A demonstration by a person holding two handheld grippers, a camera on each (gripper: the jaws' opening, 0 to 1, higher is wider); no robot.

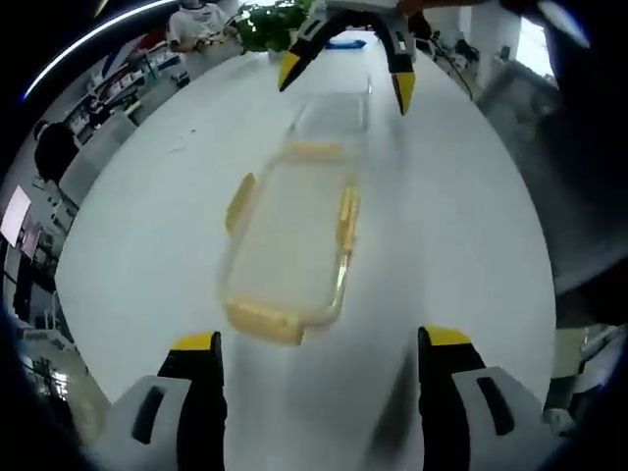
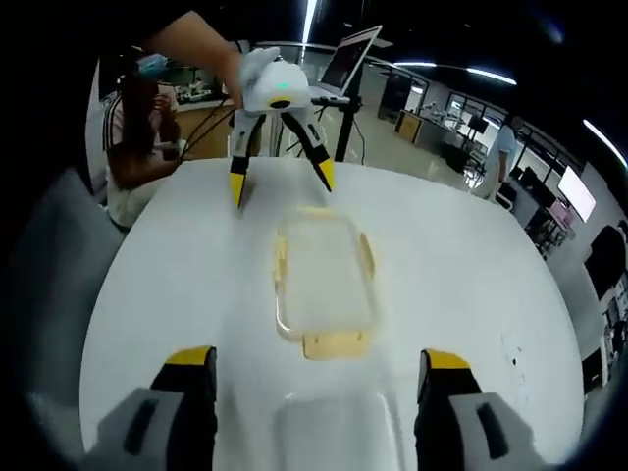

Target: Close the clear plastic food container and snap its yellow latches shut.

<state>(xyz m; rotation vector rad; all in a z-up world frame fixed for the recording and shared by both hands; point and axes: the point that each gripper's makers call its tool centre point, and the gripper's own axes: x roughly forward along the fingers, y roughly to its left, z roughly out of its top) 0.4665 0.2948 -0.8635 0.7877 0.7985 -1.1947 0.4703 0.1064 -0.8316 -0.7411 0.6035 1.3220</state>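
Note:
A clear plastic container part (image 1: 289, 235) with yellow latches on its sides lies flat on the white table, blurred in the left gripper view. My left gripper (image 1: 321, 340) stands open just short of its near end. Beyond its far end lies a second clear plastic piece (image 1: 334, 113) without latches, and above that piece hangs my right gripper (image 1: 345, 79), open. In the right gripper view the latched part (image 2: 324, 280) lies mid-table, and the plain clear piece (image 2: 339, 422) sits between the open right gripper's (image 2: 319, 357) jaws. The left gripper (image 2: 281, 182), held by a hand, hovers open past the far end.
The round white table (image 2: 177, 285) has bare surface on both sides of the container. A laptop (image 2: 353, 54) stands past its far edge and a person (image 2: 137, 128) sits there. A green plant (image 1: 265, 25) and desks lie beyond the table. A grey chair (image 2: 49, 255) stands at the left.

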